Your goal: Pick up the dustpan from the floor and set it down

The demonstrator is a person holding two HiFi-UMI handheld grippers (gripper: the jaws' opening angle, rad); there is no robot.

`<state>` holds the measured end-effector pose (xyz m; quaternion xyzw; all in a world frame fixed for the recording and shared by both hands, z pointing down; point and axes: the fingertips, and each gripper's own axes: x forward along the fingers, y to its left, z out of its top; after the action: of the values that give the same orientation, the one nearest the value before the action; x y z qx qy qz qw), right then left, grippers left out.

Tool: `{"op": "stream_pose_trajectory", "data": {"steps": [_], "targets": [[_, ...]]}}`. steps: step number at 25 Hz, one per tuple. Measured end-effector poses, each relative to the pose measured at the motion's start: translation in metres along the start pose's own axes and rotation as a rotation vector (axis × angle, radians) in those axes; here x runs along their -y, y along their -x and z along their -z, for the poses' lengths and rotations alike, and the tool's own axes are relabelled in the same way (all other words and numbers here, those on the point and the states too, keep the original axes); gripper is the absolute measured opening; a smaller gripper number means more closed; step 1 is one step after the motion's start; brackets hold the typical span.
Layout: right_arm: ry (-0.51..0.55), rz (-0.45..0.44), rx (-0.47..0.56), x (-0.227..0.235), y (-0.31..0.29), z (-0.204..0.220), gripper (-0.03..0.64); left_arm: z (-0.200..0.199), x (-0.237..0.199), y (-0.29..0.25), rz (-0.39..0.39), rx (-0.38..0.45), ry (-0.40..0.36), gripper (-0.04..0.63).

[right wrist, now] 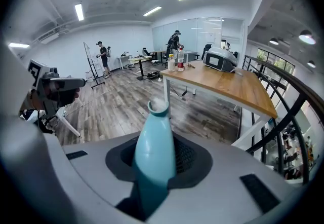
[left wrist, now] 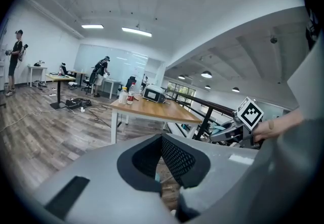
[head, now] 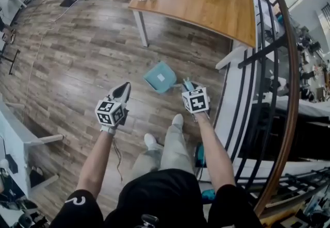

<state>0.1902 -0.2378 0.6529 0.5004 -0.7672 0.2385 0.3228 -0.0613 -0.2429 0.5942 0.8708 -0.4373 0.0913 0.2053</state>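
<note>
My right tool (head: pixel 187 87) is clamped on the teal handle of the dustpan (head: pixel 160 77). The pan sits tilted over the wooden floor (head: pixel 87 57), just short of the table (head: pixel 206 5) (whether it touches the boards, I cannot tell). My left tool (head: pixel 124 89) has its jaws together and empty, near the pan.

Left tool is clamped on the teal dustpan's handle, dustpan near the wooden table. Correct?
No, wrong side. The right tool is clamped on the handle of the teal dustpan, as the right gripper view shows. The left tool holds nothing. The dustpan is near the wooden table, as you say.
</note>
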Motion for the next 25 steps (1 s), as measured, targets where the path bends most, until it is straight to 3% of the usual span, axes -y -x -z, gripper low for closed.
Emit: {"op": "stream_pose_trajectory", "data": {"steps": [25], "targets": [[0.034, -0.005, -0.174, 0.012, -0.16, 0.108, 0.087, 0.12, -0.056, -0.051, -0.063, -0.151, 0.108, -0.002]]}}
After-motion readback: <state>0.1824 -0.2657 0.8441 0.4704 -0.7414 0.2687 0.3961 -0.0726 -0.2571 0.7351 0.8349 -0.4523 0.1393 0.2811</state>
